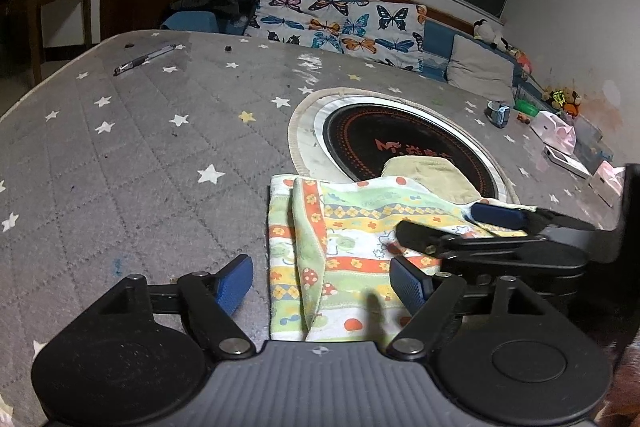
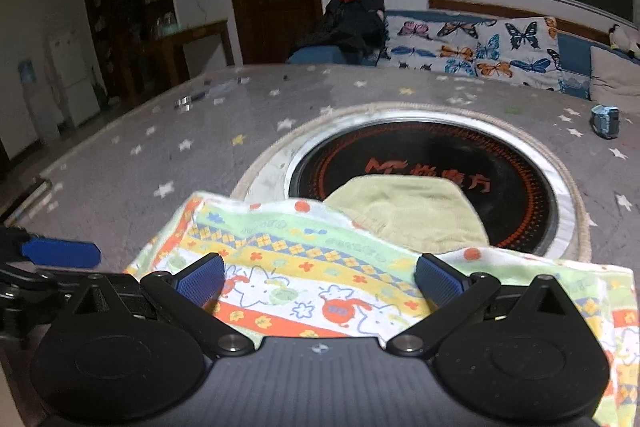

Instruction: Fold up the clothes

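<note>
Lying on the gray star cover [image 1: 132, 163] is a little towel [image 1: 344, 247] with orange, yellow and green stripes and cartoon animals. It is folded over, and one long fold runs down its left side in the left view. Its far edge lies over the rim of the round black cooktop [image 1: 400, 135] set into the table. A plain yellow cloth [image 1: 430, 173] rests on the cooktop, just behind the towel and partly under it.

The left gripper [image 1: 322, 283] has its jaws wide. The towel lies between its blue pads [image 1: 234, 285], but the pads do not press on it. The left pad is over the gray cover and the right pad is over the towel.

The right gripper [image 2: 320, 279] is wide open too. Its blue pads [image 2: 200, 281] sit above the towel's striped middle with nothing pinched. In the left view it reaches in from the right side, low over the towel.

A pen [image 1: 144, 59] lies far off on the cover. A butterfly blanket [image 1: 344, 23] hangs over the sofa behind the table.
</note>
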